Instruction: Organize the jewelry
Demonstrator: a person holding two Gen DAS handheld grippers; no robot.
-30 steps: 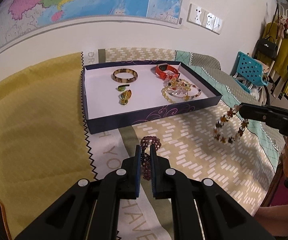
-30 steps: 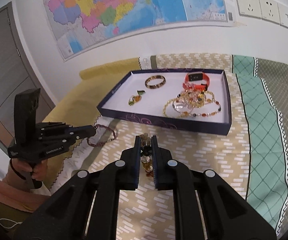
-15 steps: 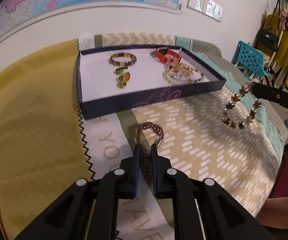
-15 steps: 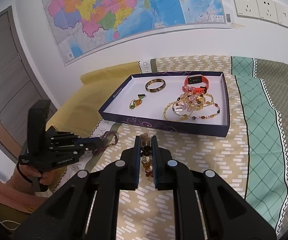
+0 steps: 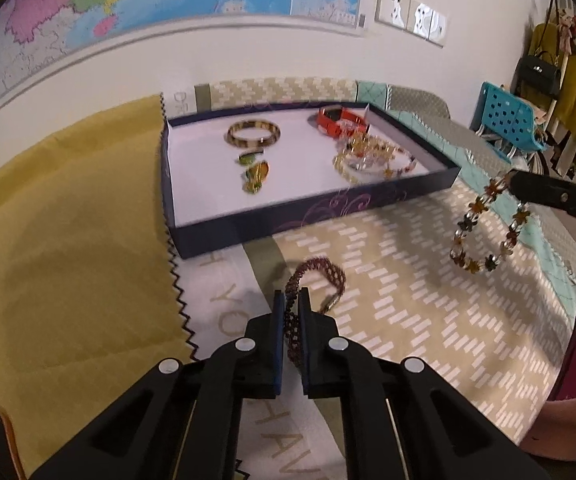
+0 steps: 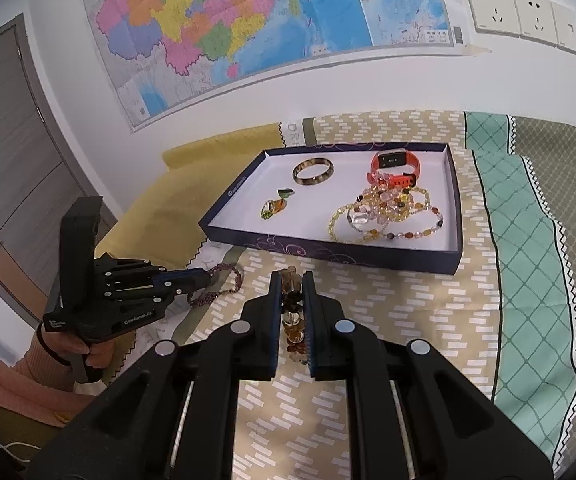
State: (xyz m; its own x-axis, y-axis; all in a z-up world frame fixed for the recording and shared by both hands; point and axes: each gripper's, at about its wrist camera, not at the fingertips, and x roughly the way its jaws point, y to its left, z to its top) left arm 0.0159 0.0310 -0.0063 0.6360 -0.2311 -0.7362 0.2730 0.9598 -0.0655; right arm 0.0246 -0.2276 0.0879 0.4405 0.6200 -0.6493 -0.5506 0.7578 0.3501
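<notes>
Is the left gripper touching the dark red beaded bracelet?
Touching. The left wrist view shows the left gripper pads clamped on the dark red beaded bracelet.

A home bedroom: patchwork bedspread [image 6: 527, 264], wall map [image 6: 272, 20], hanging clothes [image 5: 575, 80].

The tray [image 6: 453, 268] is dark navy outside with purple swirls along its front wall, and white inside. In it lie a brown-and-cream mottled bangle [image 6: 313, 171], an orange-red watch band [image 6: 397, 168], a green and amber pendant [image 6: 274, 208], and a heap of yellow, pink and clear bead strands [image 6: 387, 210]. The woven bracelet [image 5: 319, 276] is dark maroon; the flower-bead bracelet [image 5: 487, 224] mixes amber, brown and silver. The tablecloth [image 6: 407, 312] is patchwork: beige with white dashes, plain mustard yellow, teal with a diamond grid, and grey-olive lattice, edged in black zigzag. The wall map [image 6: 272, 24] shows pink, orange, green, yellow and blue.
</notes>
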